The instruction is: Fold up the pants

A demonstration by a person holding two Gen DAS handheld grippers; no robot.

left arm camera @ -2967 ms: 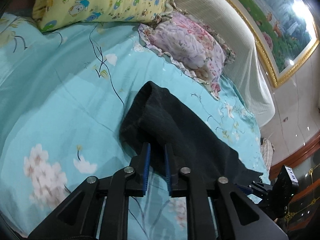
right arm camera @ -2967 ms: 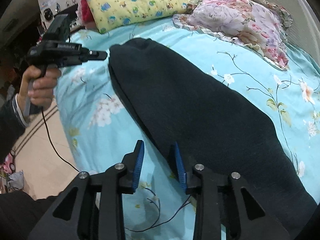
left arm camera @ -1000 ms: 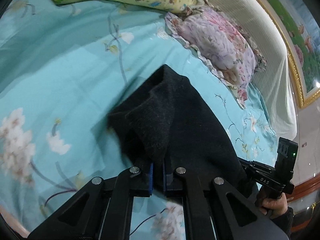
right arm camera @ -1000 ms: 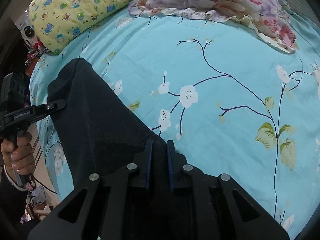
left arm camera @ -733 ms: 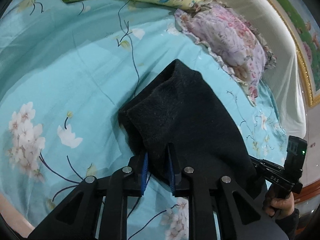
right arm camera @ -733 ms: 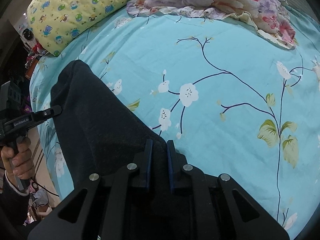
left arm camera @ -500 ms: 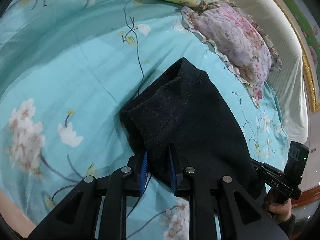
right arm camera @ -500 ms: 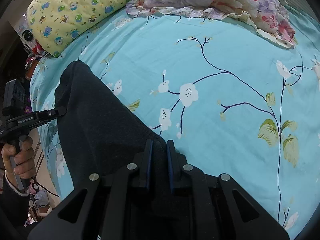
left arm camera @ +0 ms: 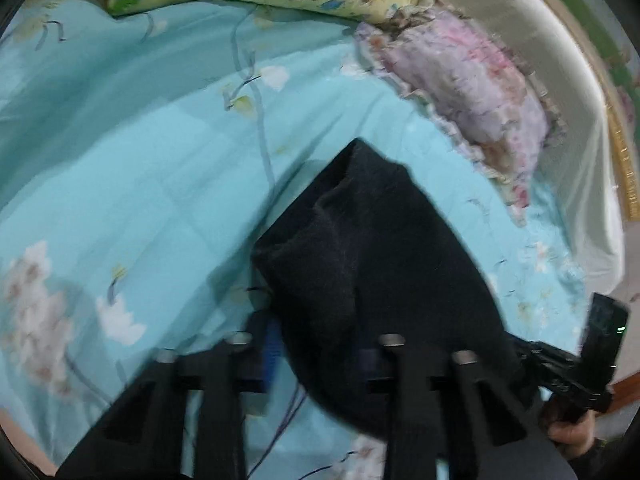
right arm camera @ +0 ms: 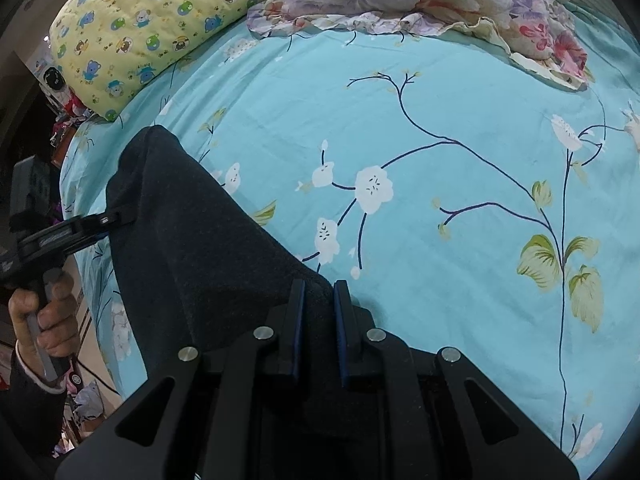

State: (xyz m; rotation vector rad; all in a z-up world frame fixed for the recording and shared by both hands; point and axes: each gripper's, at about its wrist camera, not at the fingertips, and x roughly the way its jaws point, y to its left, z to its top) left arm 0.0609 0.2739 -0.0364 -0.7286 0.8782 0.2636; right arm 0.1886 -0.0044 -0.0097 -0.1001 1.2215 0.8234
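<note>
**No legible writing showing**

Nothing readable is showing in either view. The left gripper [right arm camera: 120,216], seen from the right wrist camera, is carrying a pale mark along its side bar, but it is coming out too small and smeared to make out any letters. The yellow pillow [right arm camera: 152,28] is showing only cartoon animal prints, with no words that can be read. The left wrist view is blurring too much for any lettering on the right gripper [left arm camera: 532,356] to be made out.
</note>
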